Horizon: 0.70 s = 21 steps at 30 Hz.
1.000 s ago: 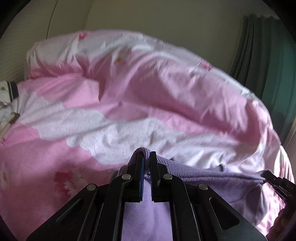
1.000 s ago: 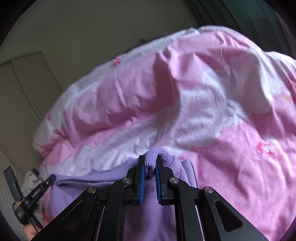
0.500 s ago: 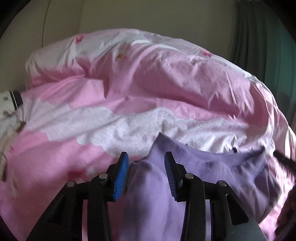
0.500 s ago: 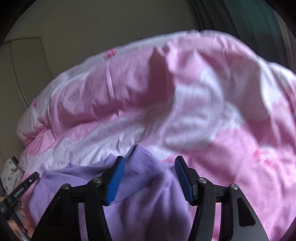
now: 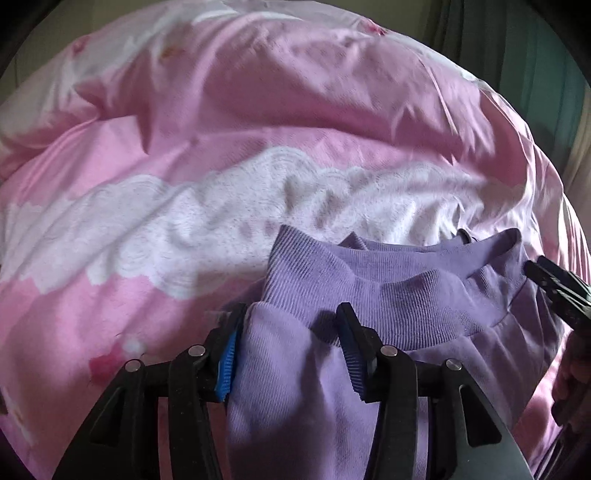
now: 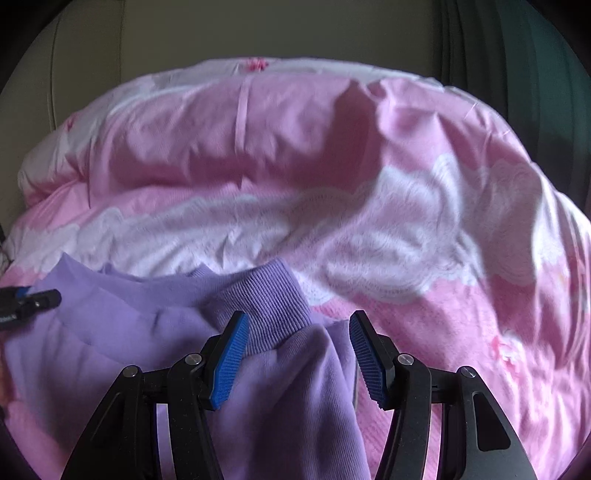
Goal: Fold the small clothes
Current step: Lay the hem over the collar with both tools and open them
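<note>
A small purple sweatshirt (image 5: 388, 306) lies on the pink bedcover, ribbed hem band and cuffs toward the far side. My left gripper (image 5: 290, 325) is open, its jaws astride a sleeve with a ribbed cuff (image 5: 295, 269) just beyond. My right gripper (image 6: 297, 328) is open too, jaws astride the other sleeve, ribbed cuff (image 6: 266, 299) between the blue pads. The sweatshirt also shows in the right wrist view (image 6: 129, 325). The right gripper's tip (image 5: 554, 288) shows at the left view's right edge; the left gripper's tip (image 6: 33, 299) shows at the right view's left edge.
A rumpled pink and white duvet (image 5: 258, 129) covers the bed and rises in a mound behind the sweatshirt; it also fills the right wrist view (image 6: 332, 166). A dark green curtain (image 6: 517, 55) hangs at the right. A beige wall (image 6: 258, 26) is behind.
Both grippers were shut on the sweatshirt's cuffs one second ago. They have opened and let go, and the cuffs now lie on the garment and bedcover.
</note>
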Tool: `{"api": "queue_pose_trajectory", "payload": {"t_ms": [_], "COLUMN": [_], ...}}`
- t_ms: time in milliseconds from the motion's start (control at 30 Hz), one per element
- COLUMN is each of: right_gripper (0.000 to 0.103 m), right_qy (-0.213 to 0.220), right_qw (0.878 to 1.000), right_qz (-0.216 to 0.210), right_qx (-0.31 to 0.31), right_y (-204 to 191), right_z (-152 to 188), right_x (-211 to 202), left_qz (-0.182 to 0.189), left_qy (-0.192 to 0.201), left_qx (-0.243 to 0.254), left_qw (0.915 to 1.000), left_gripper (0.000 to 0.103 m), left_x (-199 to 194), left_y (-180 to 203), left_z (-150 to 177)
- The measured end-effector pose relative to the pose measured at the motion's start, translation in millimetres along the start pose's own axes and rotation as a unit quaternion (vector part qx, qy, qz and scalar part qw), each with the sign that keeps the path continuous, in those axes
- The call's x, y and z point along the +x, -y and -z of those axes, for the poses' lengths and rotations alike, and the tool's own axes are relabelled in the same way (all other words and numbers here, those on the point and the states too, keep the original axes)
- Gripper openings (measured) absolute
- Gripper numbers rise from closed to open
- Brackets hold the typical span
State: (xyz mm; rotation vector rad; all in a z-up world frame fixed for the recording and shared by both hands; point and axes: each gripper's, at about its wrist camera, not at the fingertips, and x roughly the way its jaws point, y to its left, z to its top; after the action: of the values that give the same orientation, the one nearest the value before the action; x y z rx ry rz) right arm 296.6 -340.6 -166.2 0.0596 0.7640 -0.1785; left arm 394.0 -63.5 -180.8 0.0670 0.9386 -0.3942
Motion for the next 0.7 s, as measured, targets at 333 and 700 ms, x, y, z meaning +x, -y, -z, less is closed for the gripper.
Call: {"api": "queue_pose_trajectory", "payload": {"t_ms": [333, 700], "right_gripper": [0.022, 0.023], "right_qy": [0.007, -0.003], "right_qw": [1.0, 0.999], "right_qz": [0.005, 0.004], "right_qx": [-0.01, 0.035], "right_y": [-0.2, 9.0], "right_z": [3.0, -0.8], "right_x": [11.8, 31.4], "left_qz": [-0.042, -0.062], "left_qy": [0.026, 0.038], "left_qx": [0.005, -0.035], "left_qw": [0.9988, 0.9967], "left_gripper": [0.012, 0.013], "left_x": [9.9, 24.7], "left_y": [4.2, -5.0], "left_z": [-4.7, 0.3]}}
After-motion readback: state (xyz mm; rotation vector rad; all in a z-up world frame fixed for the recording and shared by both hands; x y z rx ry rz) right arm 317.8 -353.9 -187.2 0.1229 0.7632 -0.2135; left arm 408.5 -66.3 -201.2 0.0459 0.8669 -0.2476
